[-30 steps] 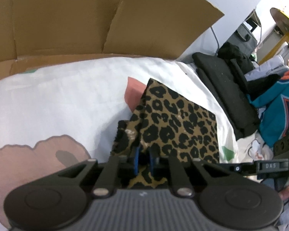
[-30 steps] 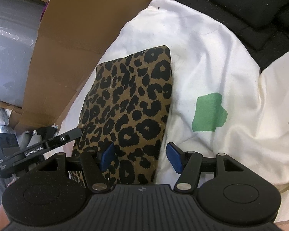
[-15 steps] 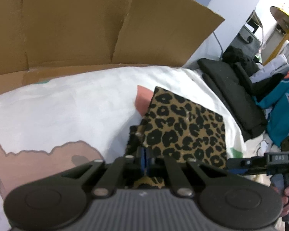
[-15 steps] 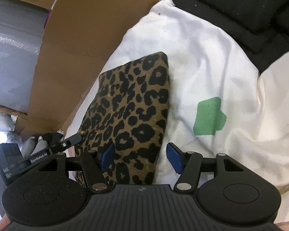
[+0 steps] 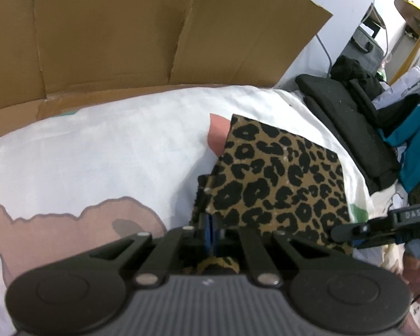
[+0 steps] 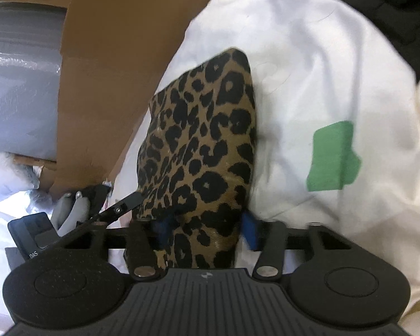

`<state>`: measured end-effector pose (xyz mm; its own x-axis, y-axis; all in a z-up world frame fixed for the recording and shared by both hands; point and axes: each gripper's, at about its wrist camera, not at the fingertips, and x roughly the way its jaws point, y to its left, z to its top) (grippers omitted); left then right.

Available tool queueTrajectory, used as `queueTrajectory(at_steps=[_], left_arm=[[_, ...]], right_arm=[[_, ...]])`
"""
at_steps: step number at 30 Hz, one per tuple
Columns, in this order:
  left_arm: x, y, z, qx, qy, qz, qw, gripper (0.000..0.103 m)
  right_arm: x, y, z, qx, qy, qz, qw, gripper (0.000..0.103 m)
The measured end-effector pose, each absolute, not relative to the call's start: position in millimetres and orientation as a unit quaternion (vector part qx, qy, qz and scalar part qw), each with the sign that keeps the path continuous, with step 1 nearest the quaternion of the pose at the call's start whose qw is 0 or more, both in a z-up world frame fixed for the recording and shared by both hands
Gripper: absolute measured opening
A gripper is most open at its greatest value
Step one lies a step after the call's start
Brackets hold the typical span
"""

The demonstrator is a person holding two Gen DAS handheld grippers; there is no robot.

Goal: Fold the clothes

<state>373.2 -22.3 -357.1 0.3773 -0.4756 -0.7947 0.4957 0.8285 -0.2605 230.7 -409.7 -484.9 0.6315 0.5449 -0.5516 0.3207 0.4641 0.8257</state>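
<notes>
Pinching leopard-print garment (image 5: 280, 179) in left gripper (image 5: 210, 231), jaws together on its near corner | right gripper (image 6: 207, 231) jaws apart, straddling it | soft, light, folded, lying mid-bed (image 5: 103, 151); I'd hold the edges

A white sheet (image 5: 126, 154) with pink and green patches covers the work surface. Brown cardboard (image 5: 154, 33) stands behind it. To the right lie black cushions (image 5: 347, 128), with a pale wall (image 5: 344, 8) and a yellow round table (image 5: 417, 11) beyond. Grey plastic wrap (image 6: 16, 84) sits beside the cardboard.
</notes>
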Motion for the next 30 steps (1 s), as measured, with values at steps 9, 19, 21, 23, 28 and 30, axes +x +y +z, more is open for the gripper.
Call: queueTrajectory(at_steps=[9, 19, 21, 23, 28, 30], left_arm=[[371.9, -24.0, -360.2, 0.007, 0.477, -0.288, 0.830, 0.002], [371.8, -24.4, -354.4, 0.018, 0.474, -0.288, 0.832, 0.004], [371.8, -25.5, -349.7, 0.027, 0.472, -0.288, 0.833, 0.010], [371.7, -26.6, -344.9, 0.036, 0.470, -0.287, 0.834, 0.021], [376.5, -25.9, -343.1, 0.003, 0.477, -0.297, 0.827, 0.061], [378.9, -27.1, -350.2, -0.005, 0.488, -0.300, 0.820, 0.061]], right_arm=[[222.2, -410.2, -485.3, 0.516, 0.433, 0.086, 0.734, 0.035], [224.5, -406.6, -511.6, 0.579, 0.405, 0.089, 0.702, 0.018], [222.2, -407.0, -509.8, 0.580, 0.402, 0.089, 0.703, 0.012], [220.3, -407.2, -506.3, 0.579, 0.399, 0.089, 0.705, 0.008], [221.8, -407.1, -498.0, 0.566, 0.400, 0.090, 0.715, 0.006], [221.8, -407.2, -497.4, 0.564, 0.402, 0.089, 0.716, 0.006]])
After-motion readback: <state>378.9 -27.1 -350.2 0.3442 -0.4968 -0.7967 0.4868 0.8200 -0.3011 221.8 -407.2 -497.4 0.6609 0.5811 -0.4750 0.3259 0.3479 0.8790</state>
